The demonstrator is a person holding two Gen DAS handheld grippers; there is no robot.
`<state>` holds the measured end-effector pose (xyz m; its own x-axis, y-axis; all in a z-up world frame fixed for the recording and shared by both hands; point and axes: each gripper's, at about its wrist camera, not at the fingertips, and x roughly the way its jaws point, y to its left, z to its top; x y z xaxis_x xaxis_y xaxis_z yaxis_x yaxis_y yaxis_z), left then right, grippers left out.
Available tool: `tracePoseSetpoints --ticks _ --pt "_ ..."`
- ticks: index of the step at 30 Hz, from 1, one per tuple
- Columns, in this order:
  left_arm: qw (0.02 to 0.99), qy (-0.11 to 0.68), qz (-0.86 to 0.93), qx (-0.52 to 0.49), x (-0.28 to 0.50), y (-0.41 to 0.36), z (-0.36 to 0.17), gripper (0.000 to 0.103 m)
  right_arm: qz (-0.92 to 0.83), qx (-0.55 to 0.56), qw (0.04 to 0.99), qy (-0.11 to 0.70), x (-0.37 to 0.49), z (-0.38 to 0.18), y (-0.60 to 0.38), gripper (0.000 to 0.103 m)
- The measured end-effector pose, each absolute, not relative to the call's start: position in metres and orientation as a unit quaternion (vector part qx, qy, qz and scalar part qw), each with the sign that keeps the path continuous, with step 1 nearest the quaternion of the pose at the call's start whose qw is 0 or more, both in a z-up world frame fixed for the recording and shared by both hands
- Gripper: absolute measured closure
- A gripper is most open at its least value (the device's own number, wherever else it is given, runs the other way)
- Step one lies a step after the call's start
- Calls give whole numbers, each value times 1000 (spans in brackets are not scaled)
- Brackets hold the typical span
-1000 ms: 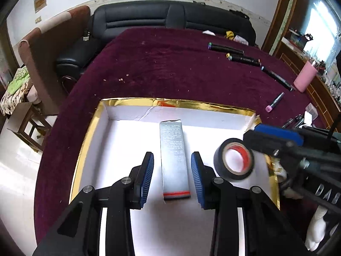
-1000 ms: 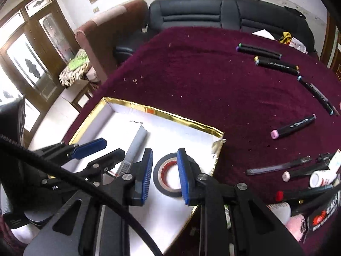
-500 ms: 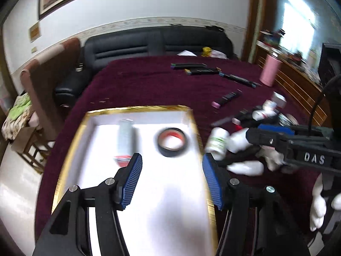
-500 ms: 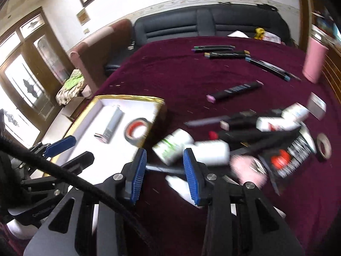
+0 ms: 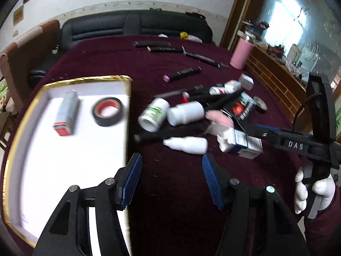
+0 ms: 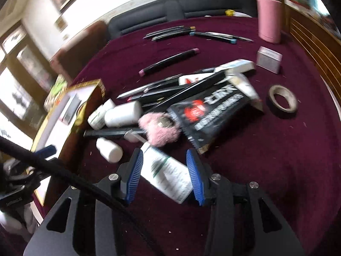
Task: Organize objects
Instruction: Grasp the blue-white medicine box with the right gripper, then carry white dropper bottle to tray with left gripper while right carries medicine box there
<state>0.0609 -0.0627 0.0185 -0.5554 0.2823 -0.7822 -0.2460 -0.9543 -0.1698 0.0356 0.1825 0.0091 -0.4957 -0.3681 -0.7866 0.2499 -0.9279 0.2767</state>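
A white tray with a gold rim [image 5: 85, 78] holds a silver box [image 5: 66, 113] and a black tape roll [image 5: 107, 112]. My left gripper [image 5: 170, 170] stands open over bare maroon cloth just right of the tray, nothing between its fingers. Beyond it is a pile: white bottles [image 5: 185, 113], a pink puff [image 6: 158, 129] and a black packet [image 6: 208, 113]. My right gripper [image 6: 165, 166] hangs over the near side of the pile with its jaws opening. A white box with green print [image 6: 166, 177] lies between the pads.
A pink tumbler [image 6: 268, 19] stands at the far right near the table edge. Several dark markers [image 5: 164, 47] lie across the back. A beige tape roll [image 6: 282, 99] and a small silver box [image 6: 269, 59] sit right of the pile. A gloved hand [image 5: 313, 189] grips the right tool.
Both grippers have swung right, away from the tray and over to the pile, and their jaws have widened. The silver box and black tape roll stay in the tray.
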Motion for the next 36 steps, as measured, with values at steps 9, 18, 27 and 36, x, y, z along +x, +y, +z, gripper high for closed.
tracePoseSetpoints --ticks 9,18,27,36 --pt "136 -43 875 -463 56 -53 10 50 -842 490 220 45 39 -14 142 65" --pt "118 -11 863 -492 33 -17 -19 51 -835 505 220 4 55 -23 172 71" --pt "85 54 869 -484 5 8 -43 44 -834 501 226 -37 61 -22 195 71" --pt "128 -23 880 -458 18 -20 -27 45 -837 500 220 -43 61 -22 192 71"
